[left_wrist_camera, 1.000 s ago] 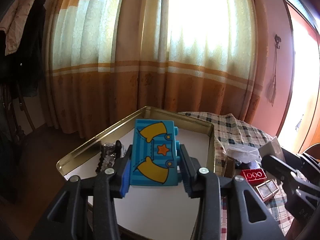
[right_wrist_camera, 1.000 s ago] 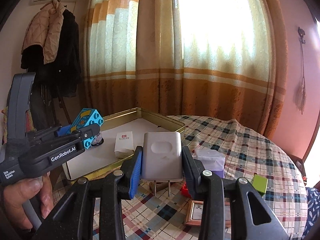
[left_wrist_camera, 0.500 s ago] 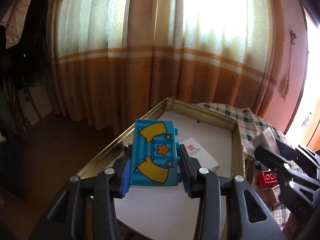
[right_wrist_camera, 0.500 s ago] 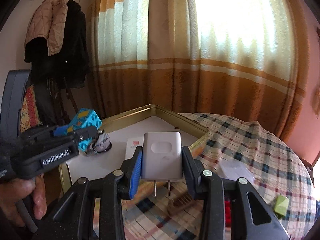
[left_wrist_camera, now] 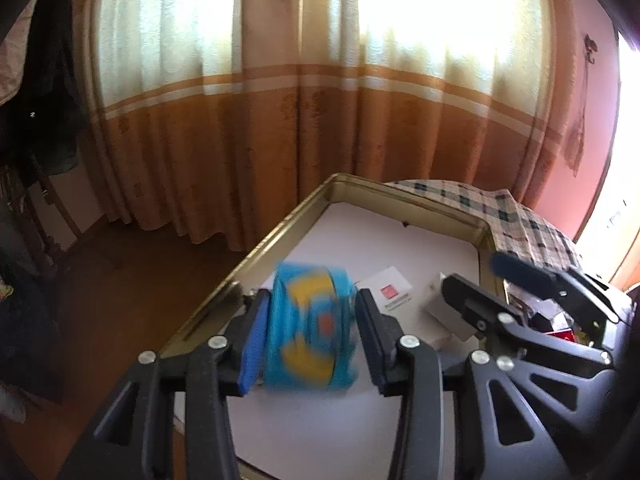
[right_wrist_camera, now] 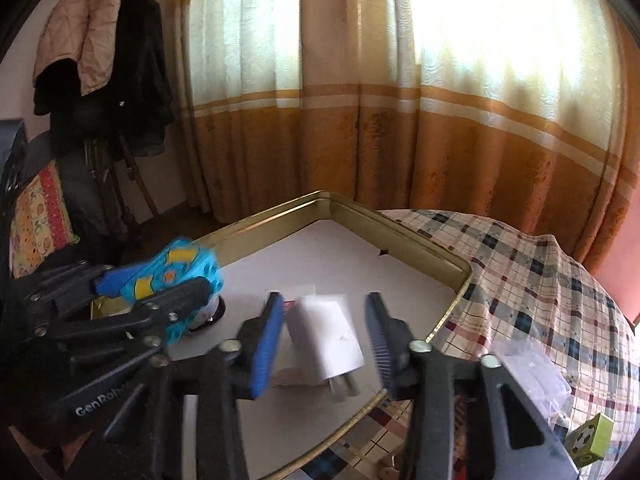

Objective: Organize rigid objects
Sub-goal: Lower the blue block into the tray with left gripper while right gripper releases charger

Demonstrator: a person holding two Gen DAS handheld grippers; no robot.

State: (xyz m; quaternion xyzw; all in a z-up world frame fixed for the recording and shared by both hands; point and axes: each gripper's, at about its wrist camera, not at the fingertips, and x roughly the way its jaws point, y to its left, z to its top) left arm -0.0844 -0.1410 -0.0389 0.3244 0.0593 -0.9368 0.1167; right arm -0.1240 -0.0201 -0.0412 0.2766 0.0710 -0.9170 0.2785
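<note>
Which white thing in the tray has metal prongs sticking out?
The white charger between the right gripper's opening jaws. It has two metal prongs; the flat white box with the red mark has none.

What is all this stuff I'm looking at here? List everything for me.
toy block: one, blue and yellow, between the left claw's opening fingers, blurred
charger: one, white, loose between the right claw's opening fingers, over the tray
tray: one, gold rim, white floor, on the table
small box: one, white, red mark, in tray
tablecloth: one, plaid
curtain: orange and cream, behind
left claw: black
right claw: black
</note>
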